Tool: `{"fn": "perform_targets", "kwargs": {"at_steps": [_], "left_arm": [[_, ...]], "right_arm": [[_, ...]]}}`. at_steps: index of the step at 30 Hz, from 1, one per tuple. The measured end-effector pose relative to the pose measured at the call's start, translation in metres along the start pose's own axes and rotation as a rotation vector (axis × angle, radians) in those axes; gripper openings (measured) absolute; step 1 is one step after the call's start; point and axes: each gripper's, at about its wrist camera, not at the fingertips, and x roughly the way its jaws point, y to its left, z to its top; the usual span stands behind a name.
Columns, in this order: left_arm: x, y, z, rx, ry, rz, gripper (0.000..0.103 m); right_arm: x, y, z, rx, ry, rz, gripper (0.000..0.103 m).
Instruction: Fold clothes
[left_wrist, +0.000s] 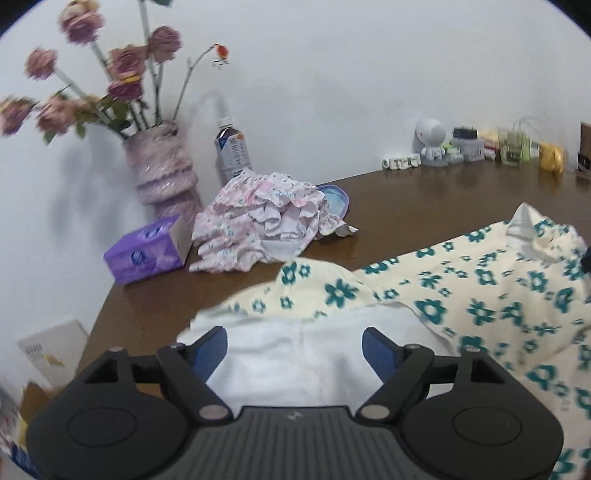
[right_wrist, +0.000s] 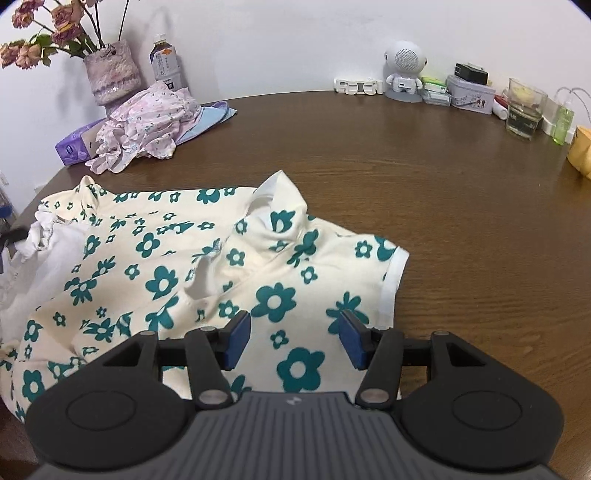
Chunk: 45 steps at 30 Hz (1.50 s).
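Two garments on the table. One is the cream dress with teal flowers (right_wrist: 162, 273), spread across the near part of the brown wooden table (right_wrist: 461, 192), its white lining (left_wrist: 295, 354) turned up at one end and a white-cuffed sleeve (right_wrist: 391, 273) at the other. The second is a pink floral garment (left_wrist: 258, 218), crumpled in a heap at the far left, partly over a pale blue item (left_wrist: 334, 197).

Two grippers. The left gripper (left_wrist: 294, 349) has its blue pads spread wide over the white lining, gripping nothing. The right gripper (right_wrist: 294, 341) is also wide open, above the flowered cloth near the sleeve, holding nothing.

Singles beside the heap: one purple tissue pack (left_wrist: 147, 251), one pink ribbed vase (left_wrist: 162, 173) with dried pink roses (left_wrist: 125, 62), one drink bottle (left_wrist: 231, 151).

Along the far edge, against a plain white wall (left_wrist: 332, 74): one small white robot-shaped speaker (right_wrist: 404, 70), one tin box (right_wrist: 471, 96), one glass (right_wrist: 522, 110), one green bottle (right_wrist: 563, 123), one yellow object (right_wrist: 581, 151), plus small clutter too indistinct to count.
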Motion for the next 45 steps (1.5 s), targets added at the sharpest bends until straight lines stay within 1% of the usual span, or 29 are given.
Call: {"fn": "perform_targets", "kwargs": {"at_steps": [3, 7, 9, 12, 15, 17, 19, 20, 22, 25, 27, 28, 29, 30, 32, 33, 34, 35, 37, 40, 42, 43, 45], "left_arm": [[-0.010, -0.008, 0.000, -0.007, 0.000, -0.022, 0.079], [-0.017, -0.030, 0.009, 0.037, -0.012, -0.040, 0.079], [-0.017, -0.043, 0.015, 0.046, -0.020, -0.066, 0.079], [-0.016, -0.066, 0.028, 0.069, -0.024, -0.113, 0.076], [-0.013, -0.093, 0.042, 0.119, -0.031, -0.152, 0.071], [-0.010, -0.111, 0.051, 0.147, -0.032, -0.178, 0.061], [-0.005, -0.129, 0.060, 0.162, -0.020, -0.226, 0.053], [-0.001, -0.138, 0.065, 0.169, -0.011, -0.250, 0.051], [0.006, -0.163, 0.078, 0.199, 0.003, -0.302, 0.051], [0.024, -0.209, 0.098, 0.284, 0.041, -0.377, 0.051], [0.041, -0.241, 0.109, 0.343, 0.078, -0.408, 0.052], [0.051, -0.254, 0.113, 0.368, 0.100, -0.416, 0.052], [0.063, -0.265, 0.116, 0.390, 0.124, -0.418, 0.052], [0.076, -0.275, 0.119, 0.406, 0.151, -0.421, 0.052], [0.098, -0.286, 0.119, 0.413, 0.205, -0.436, 0.052], [0.107, -0.290, 0.118, 0.408, 0.225, -0.447, 0.051], [0.113, -0.290, 0.118, 0.394, 0.235, -0.466, 0.030], [0.117, -0.288, 0.119, 0.376, 0.238, -0.489, 0.003], [0.116, -0.284, 0.126, 0.357, 0.219, -0.526, 0.002], [0.110, -0.279, 0.142, 0.351, 0.142, -0.524, 0.002], [0.112, -0.275, 0.154, 0.316, 0.103, -0.518, 0.002], [0.115, -0.273, 0.158, 0.299, 0.092, -0.518, 0.002], [0.130, -0.274, 0.159, 0.273, 0.104, -0.521, 0.002]], "right_arm": [[-0.003, -0.002, -0.005, 0.009, -0.006, 0.001, 0.054], [-0.008, -0.004, -0.010, 0.004, -0.020, -0.019, 0.054], [-0.012, -0.008, -0.012, -0.001, -0.032, -0.034, 0.054], [-0.016, -0.016, -0.016, -0.003, -0.037, -0.042, 0.053], [-0.019, -0.028, -0.018, -0.007, -0.040, -0.047, 0.052], [-0.020, -0.036, -0.018, -0.013, -0.045, -0.052, 0.050], [-0.020, -0.044, -0.017, -0.018, -0.047, -0.047, 0.047], [-0.020, -0.047, -0.017, -0.023, -0.046, -0.042, 0.045], [-0.016, -0.050, -0.014, -0.038, -0.043, -0.030, 0.041], [-0.002, -0.055, -0.005, -0.053, -0.023, -0.014, 0.035], [0.009, -0.055, 0.002, -0.065, -0.005, -0.008, 0.030], [0.012, -0.054, 0.005, -0.077, -0.002, -0.012, 0.029], [0.014, -0.052, 0.007, -0.090, 0.001, -0.014, 0.023], [0.016, -0.051, 0.009, -0.103, 0.005, -0.008, 0.013], [0.017, -0.051, 0.011, -0.119, 0.010, 0.013, 0.005], [0.017, -0.052, 0.012, -0.128, 0.006, 0.020, 0.003], [0.016, -0.053, 0.013, -0.135, 0.003, 0.028, 0.003], [0.016, -0.055, 0.014, -0.137, 0.000, 0.037, 0.003], [0.014, -0.058, 0.017, -0.139, -0.009, 0.052, 0.003], [0.009, -0.062, 0.026, -0.132, -0.037, 0.055, 0.002], [0.006, -0.065, 0.032, -0.128, -0.056, 0.056, 0.002], [0.005, -0.066, 0.035, -0.125, -0.066, 0.057, 0.002], [0.006, -0.072, 0.041, -0.107, -0.082, 0.048, 0.002]]}}
